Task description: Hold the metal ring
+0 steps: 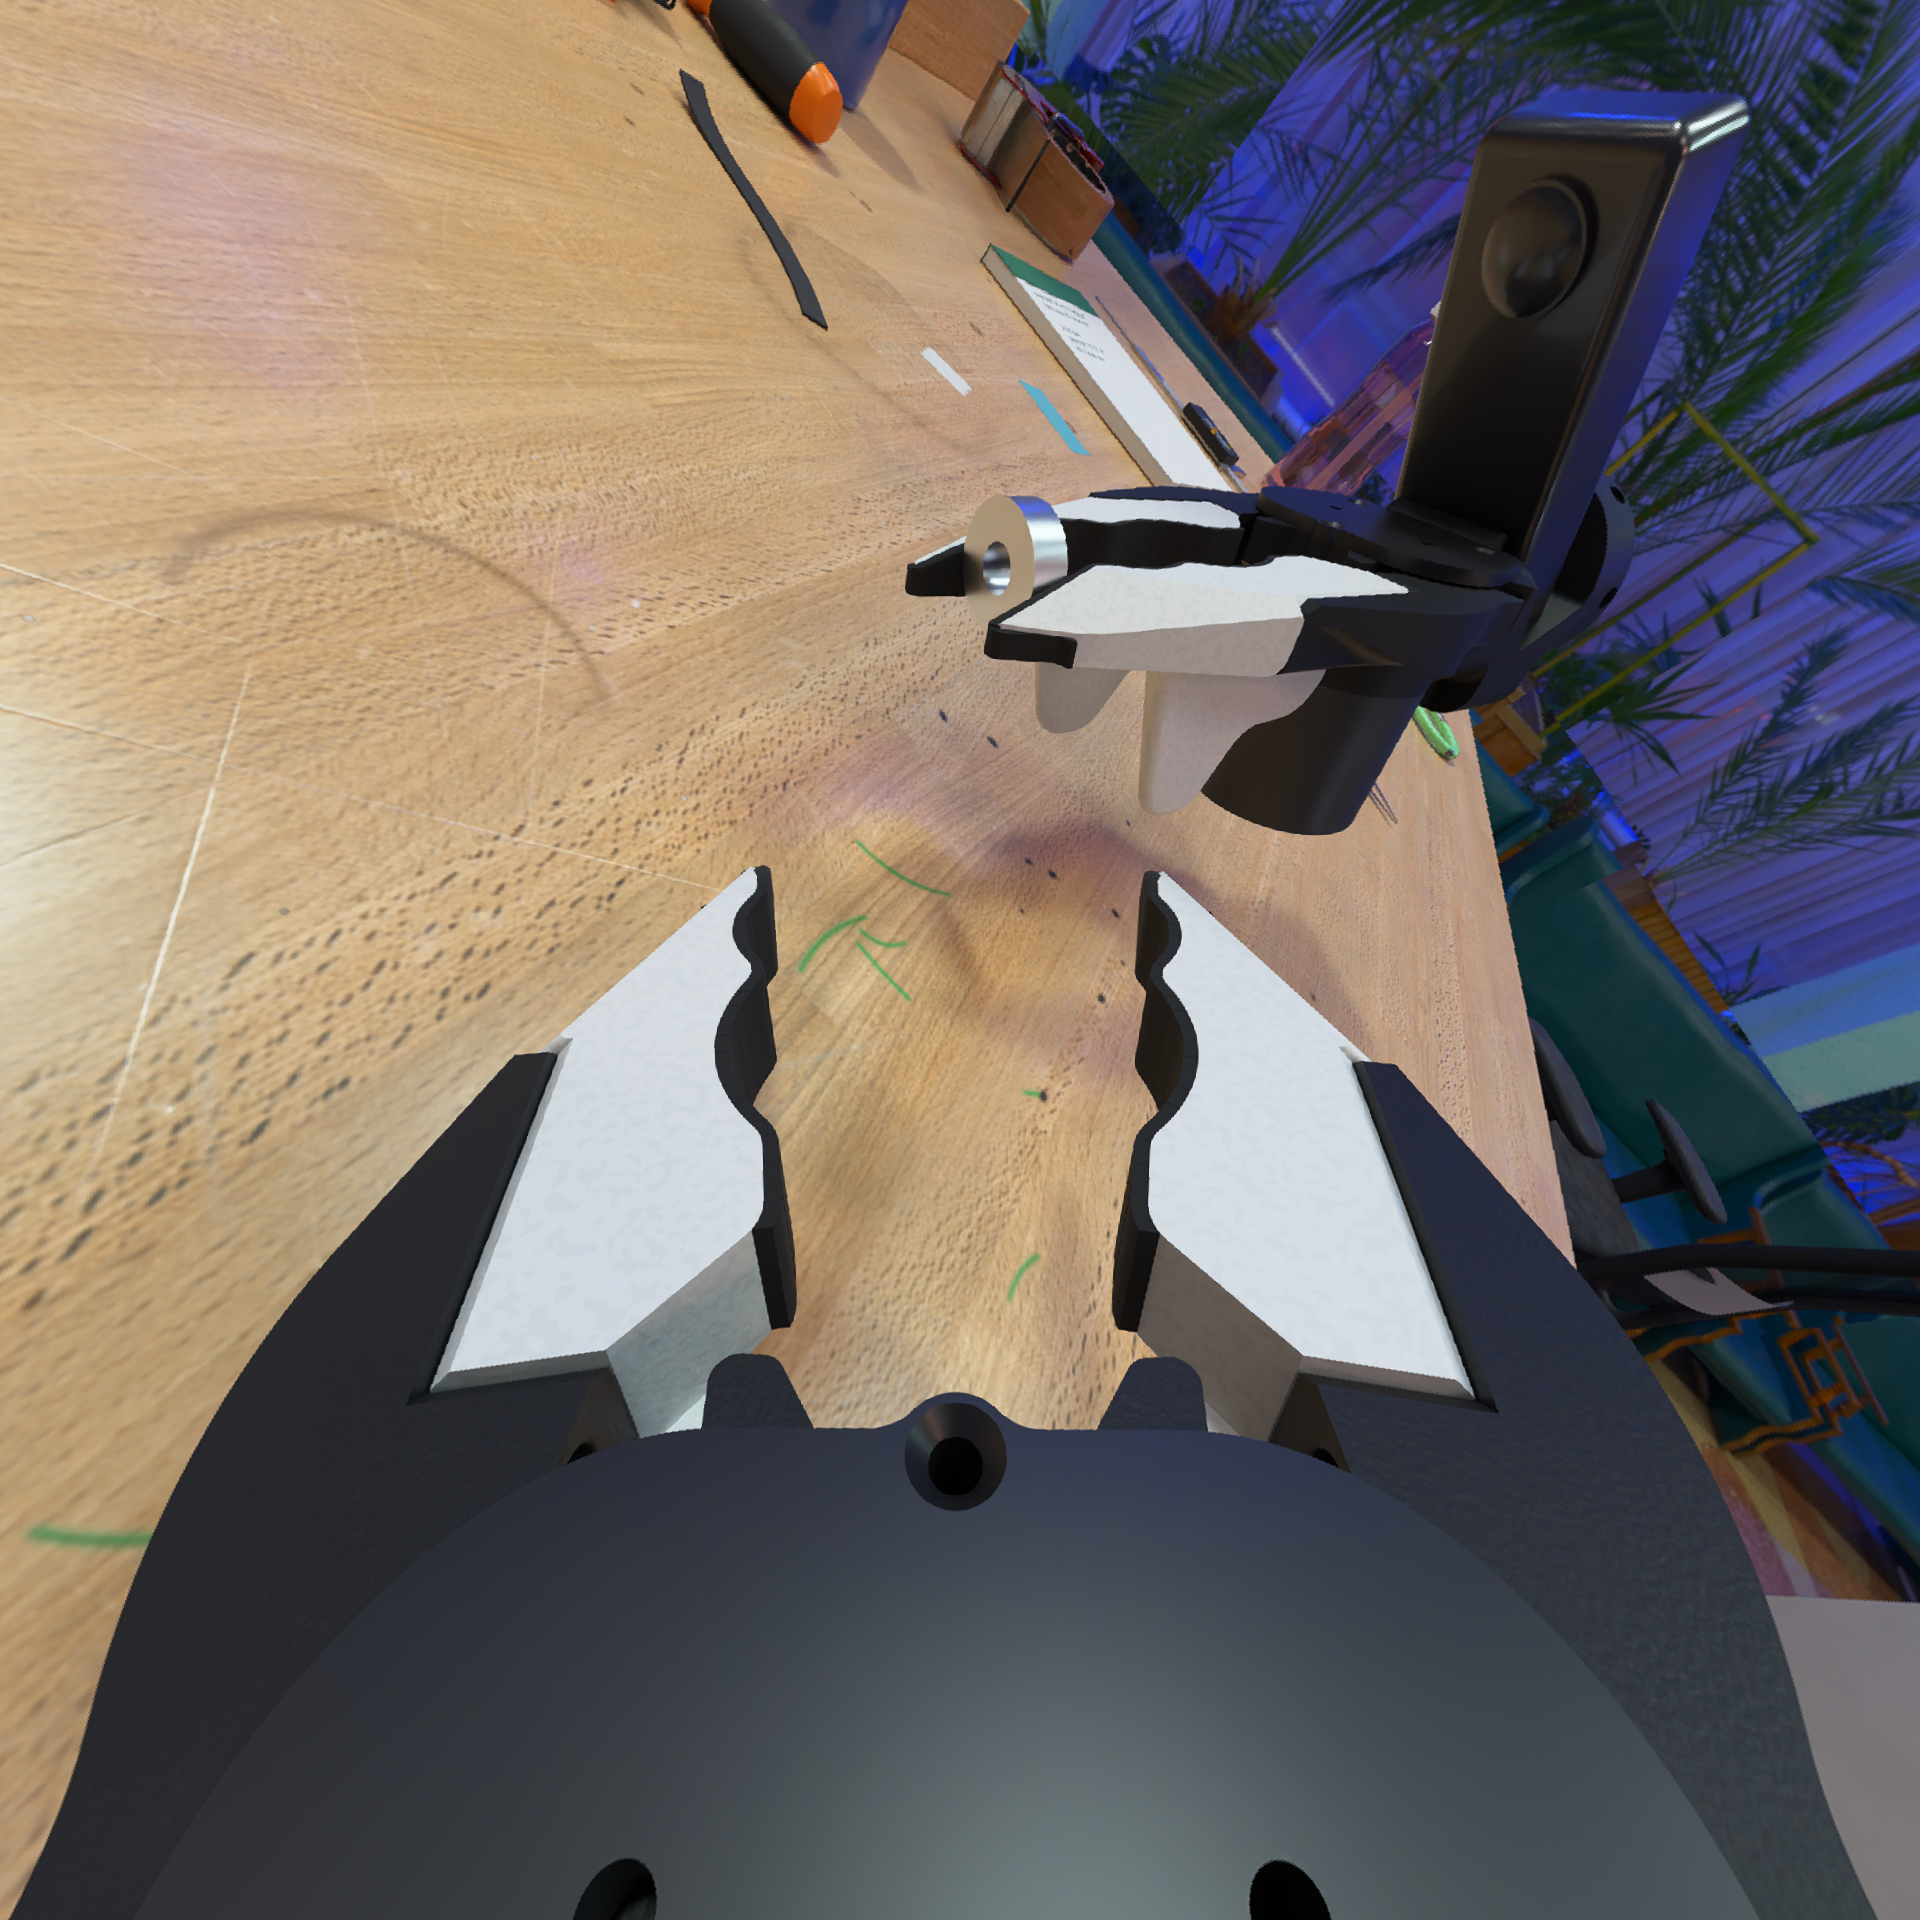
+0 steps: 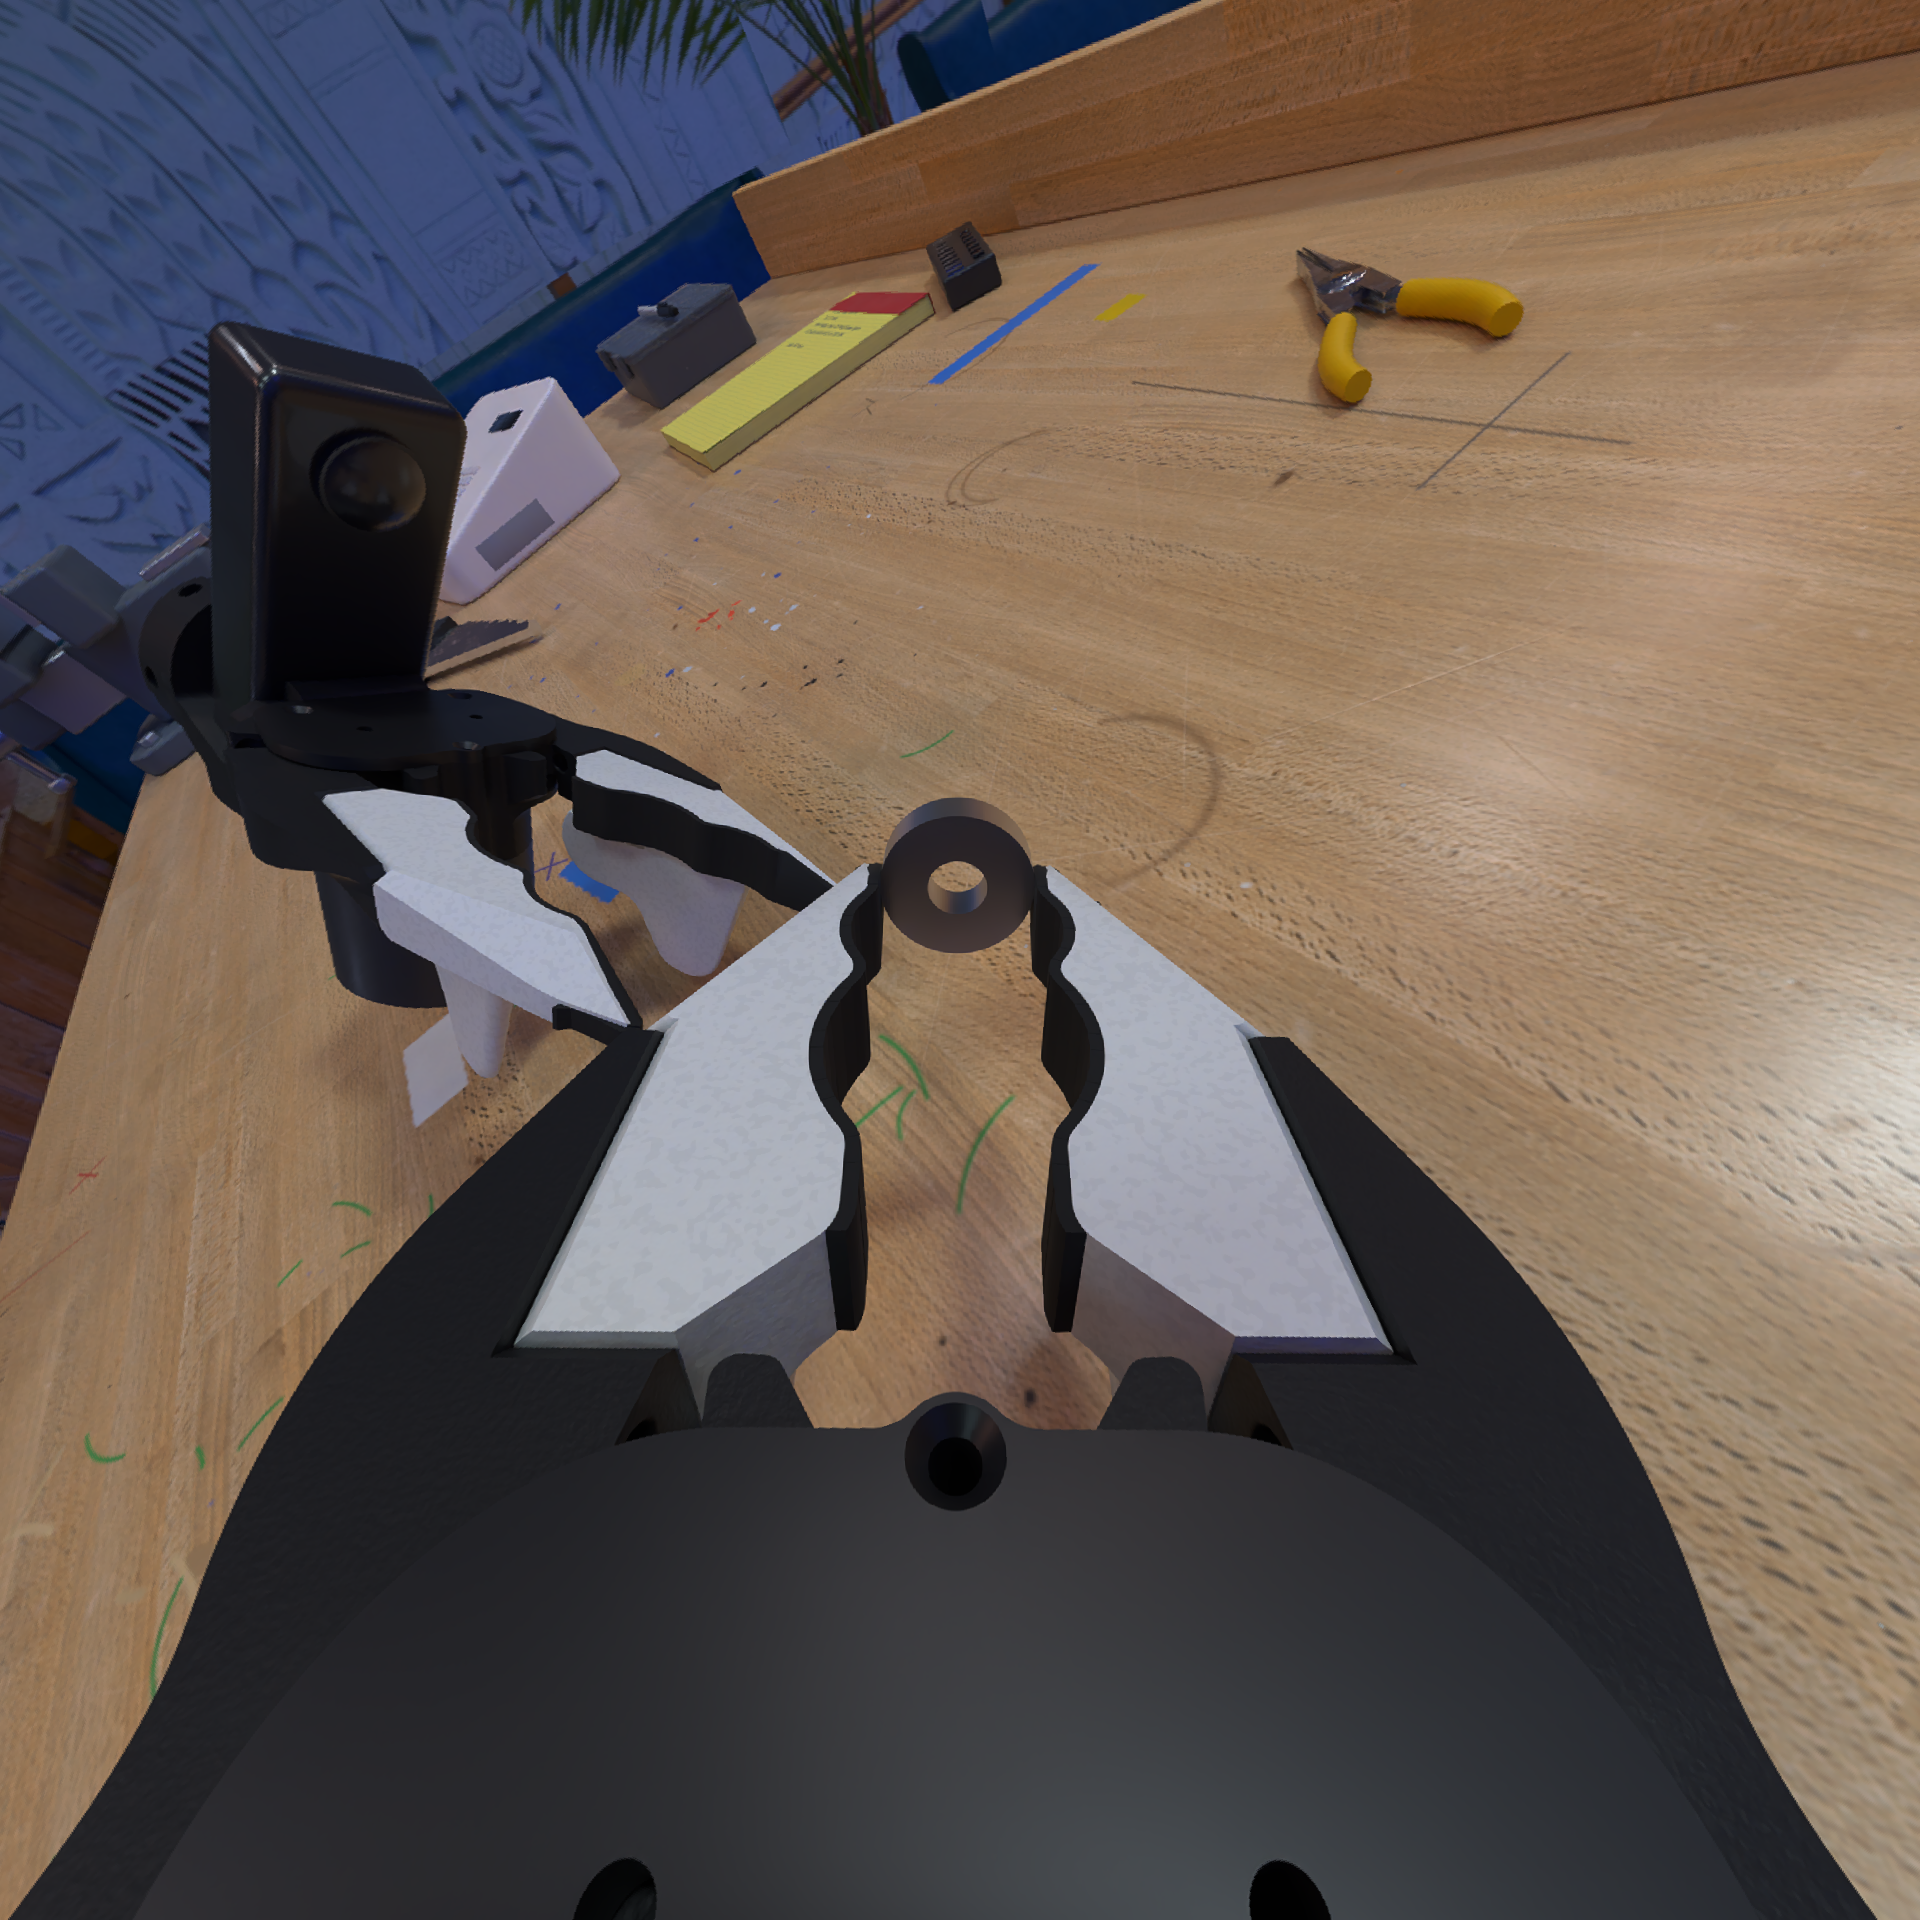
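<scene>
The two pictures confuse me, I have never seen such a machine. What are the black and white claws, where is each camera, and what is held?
Each claw is a two-finger gripper with its own camera looking along its fingers. The left gripper is open and empty. The right gripper pinches the small grey metal ring at its fingertips, above the scratched wooden table. On the table lie yellow-handled pliers and a yellow notepad.
</scene>
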